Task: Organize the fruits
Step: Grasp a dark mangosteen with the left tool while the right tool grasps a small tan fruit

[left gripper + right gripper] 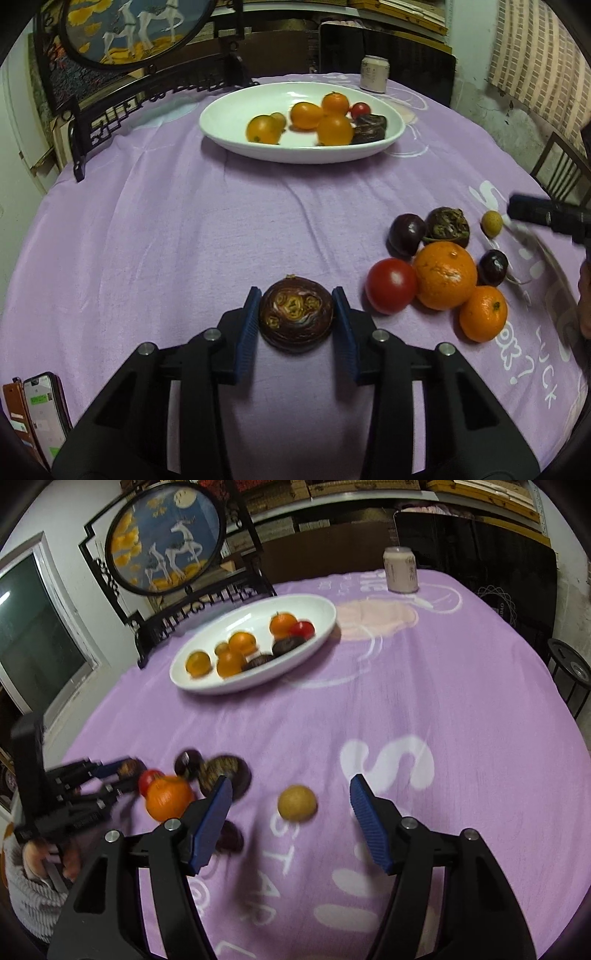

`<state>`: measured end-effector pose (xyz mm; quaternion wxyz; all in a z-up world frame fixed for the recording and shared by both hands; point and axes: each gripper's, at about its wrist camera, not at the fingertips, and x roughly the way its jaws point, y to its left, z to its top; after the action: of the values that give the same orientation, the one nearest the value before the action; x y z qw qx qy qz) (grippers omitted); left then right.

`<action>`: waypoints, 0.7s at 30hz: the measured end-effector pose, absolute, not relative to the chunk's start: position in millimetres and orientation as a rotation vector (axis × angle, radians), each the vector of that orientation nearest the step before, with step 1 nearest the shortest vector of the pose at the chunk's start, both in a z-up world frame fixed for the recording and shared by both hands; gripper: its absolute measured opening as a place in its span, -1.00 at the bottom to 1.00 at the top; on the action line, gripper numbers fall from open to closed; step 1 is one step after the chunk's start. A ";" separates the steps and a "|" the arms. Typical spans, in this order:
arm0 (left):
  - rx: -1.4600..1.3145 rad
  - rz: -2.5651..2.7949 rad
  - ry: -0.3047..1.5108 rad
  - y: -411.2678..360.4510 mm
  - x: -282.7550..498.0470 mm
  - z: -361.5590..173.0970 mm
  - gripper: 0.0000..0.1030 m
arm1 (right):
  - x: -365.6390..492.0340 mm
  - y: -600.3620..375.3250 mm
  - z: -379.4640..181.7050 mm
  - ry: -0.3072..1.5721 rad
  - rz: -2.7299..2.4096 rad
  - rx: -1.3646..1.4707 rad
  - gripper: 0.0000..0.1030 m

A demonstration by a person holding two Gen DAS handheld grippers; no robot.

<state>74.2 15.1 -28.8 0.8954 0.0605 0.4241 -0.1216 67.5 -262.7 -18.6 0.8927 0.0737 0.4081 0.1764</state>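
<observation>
Ribbed blue jaws of the left gripper [295, 314] clench a round, wrinkled brown fruit [295, 319]; right gripper [291, 805] jaws released.

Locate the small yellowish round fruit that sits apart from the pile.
In the right wrist view the small yellowish fruit lies alone on the purple tablecloth, ahead of the right gripper and between its open fingers, right of the big orange.

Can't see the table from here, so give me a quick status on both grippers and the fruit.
Left gripper shut on dark dried fruit. Right gripper open around small yellow fruit. Plate path unobstructed.
</observation>
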 end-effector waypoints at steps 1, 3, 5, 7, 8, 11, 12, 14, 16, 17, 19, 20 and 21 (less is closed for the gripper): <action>0.114 -0.243 0.885 17.9 75.7 -29.4 -0.22 | 66.2 -261.7 -22.1 0.857 0.360 0.143 0.29; 0.096 -0.235 0.888 22.1 77.4 -29.7 -0.21 | 64.7 -258.8 -25.6 0.867 0.357 0.127 0.29; 0.089 -0.226 0.887 23.8 78.1 -29.1 -0.15 | 64.2 -255.7 -27.1 0.869 0.356 0.110 0.29; 0.090 -0.219 0.888 23.9 78.5 -29.8 -0.10 | 64.0 -253.4 -28.4 0.871 0.353 0.094 0.29; 0.093 -0.216 0.890 23.4 78.7 -30.6 -0.09 | 64.4 -253.0 -29.1 0.872 0.351 0.089 0.29; 0.107 -0.215 0.888 21.0 78.1 -31.6 -0.04 | 65.4 -250.7 -31.4 0.873 0.332 0.069 0.25; 0.114 -0.213 0.888 19.8 77.9 -32.0 -0.02 | 65.7 -250.1 -31.8 0.870 0.328 0.064 0.21; 0.123 -0.211 0.886 18.4 76.8 -32.6 0.01 | 66.5 -247.8 -34.1 0.873 0.324 0.049 0.07; 0.120 -0.211 0.886 18.7 76.9 -32.7 0.01 | 67.9 -244.6 -37.0 0.882 0.321 0.035 -0.11; 0.117 -0.212 0.887 19.0 76.8 -32.7 0.01 | 68.6 -243.1 -38.4 0.886 0.322 0.028 -0.12; 0.115 -0.214 0.888 19.1 76.6 -32.8 0.00 | 68.5 -241.2 -39.3 0.882 0.316 0.014 -0.16; 0.116 -0.214 0.888 18.9 76.6 -32.9 0.00 | 68.7 -240.6 -39.6 0.879 0.315 0.007 -0.20; 0.115 -0.215 0.888 19.0 76.7 -33.0 0.00 | 68.8 -240.6 -40.0 0.878 0.313 0.006 -0.21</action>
<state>76.7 19.0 -33.0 0.8958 0.0553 0.4286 -0.1037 68.8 -240.6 -40.0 0.8933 0.0031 0.4233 0.1511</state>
